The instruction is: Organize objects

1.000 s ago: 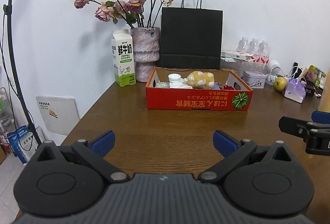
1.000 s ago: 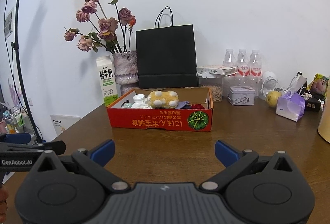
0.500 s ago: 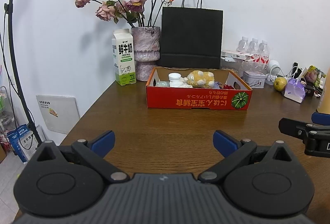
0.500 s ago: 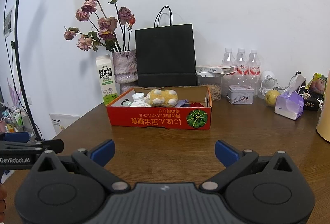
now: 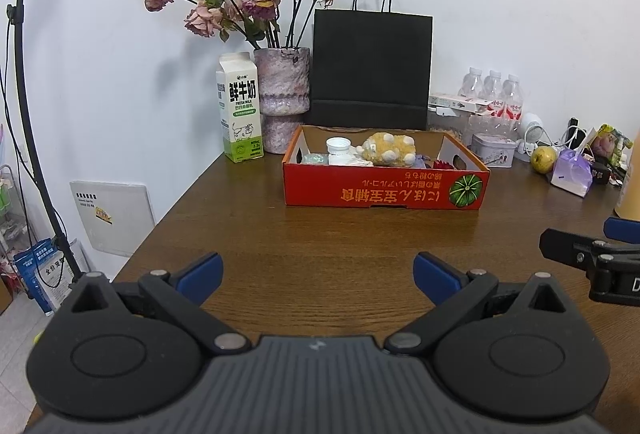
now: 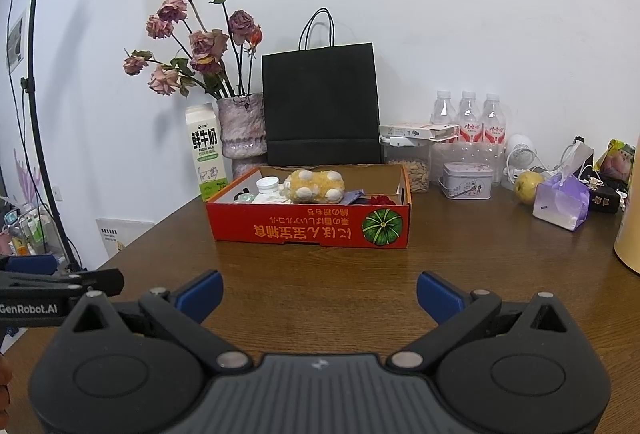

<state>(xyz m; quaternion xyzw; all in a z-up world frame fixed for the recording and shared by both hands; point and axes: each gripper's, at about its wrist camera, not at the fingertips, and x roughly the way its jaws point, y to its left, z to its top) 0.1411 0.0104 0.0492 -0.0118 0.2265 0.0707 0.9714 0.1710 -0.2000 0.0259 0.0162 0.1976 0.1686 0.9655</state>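
A red cardboard box stands on the brown table, well ahead of both grippers. Inside it lie a yellow plush toy, a white capped bottle and smaller items that I cannot make out. My left gripper is open over the near table with nothing between its blue fingertips. My right gripper is also open and empty. Each wrist view catches the other gripper at its edge, the right gripper on the right and the left gripper on the left.
Behind the box stand a milk carton, a vase of dried roses and a black paper bag. At the right are water bottles, a tin, a yellow fruit and a purple tissue pack. A lamp stand rises left.
Both grippers have drifted back slightly from the box and stay open. Nothing on the table has moved.
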